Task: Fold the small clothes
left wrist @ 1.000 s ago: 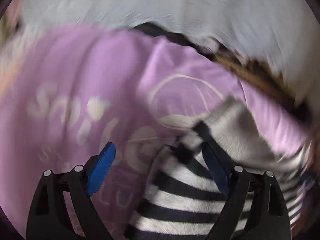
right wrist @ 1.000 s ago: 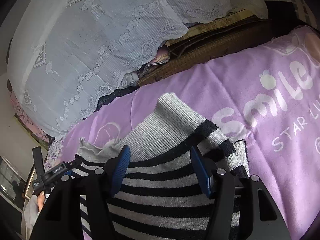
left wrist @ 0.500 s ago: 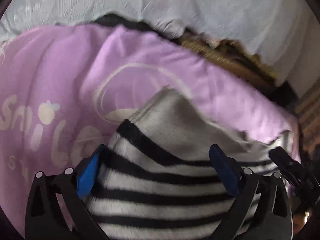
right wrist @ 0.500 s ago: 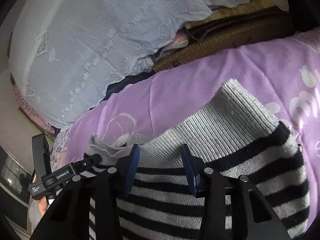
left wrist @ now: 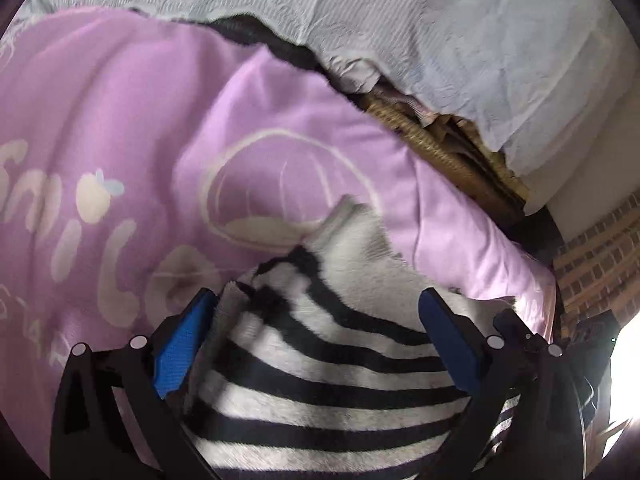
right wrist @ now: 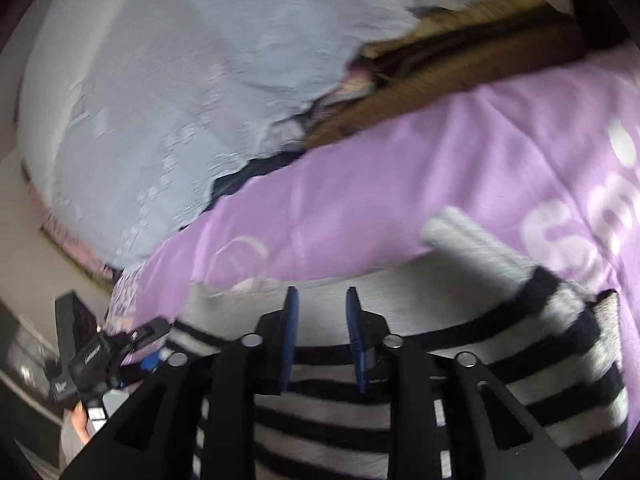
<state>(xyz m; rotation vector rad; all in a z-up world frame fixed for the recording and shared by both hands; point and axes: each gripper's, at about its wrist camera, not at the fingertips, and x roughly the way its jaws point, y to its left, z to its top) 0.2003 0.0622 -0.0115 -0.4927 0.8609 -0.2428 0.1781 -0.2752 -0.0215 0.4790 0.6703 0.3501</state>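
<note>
My left claw (left wrist: 316, 344) stands at its widest, blue pads (left wrist: 182, 350) apart on either side of the striped top (left wrist: 320, 380) and not pressing it; it holds nothing. My right claw (right wrist: 320, 336) is closing, its pads (right wrist: 290, 332) a narrow gap apart over the grey upper part of the top (right wrist: 400, 304); whether cloth is already pinched between them I cannot tell.

The top lies on the purple blanket (left wrist: 120, 120), near its right edge in the left view, and reaches the bottom of both frames. Its grey ribbed hem (left wrist: 344, 216) points away from me, toward the blanket's far edge, so its long axis runs from me outward; black and white stripes cross that axis. One striped corner is bunched just beside the left pad.

Open blanket lies to the left of the top and beyond the hem, bearing pale lettering. Past the far edge sit a brown woven edge (left wrist: 440, 148) and a heap of white lace cloth (left wrist: 440, 20). In the right view the other gripper's camera (right wrist: 100, 356) shows at lower left, at the blanket's edge. No container is in view.
</note>
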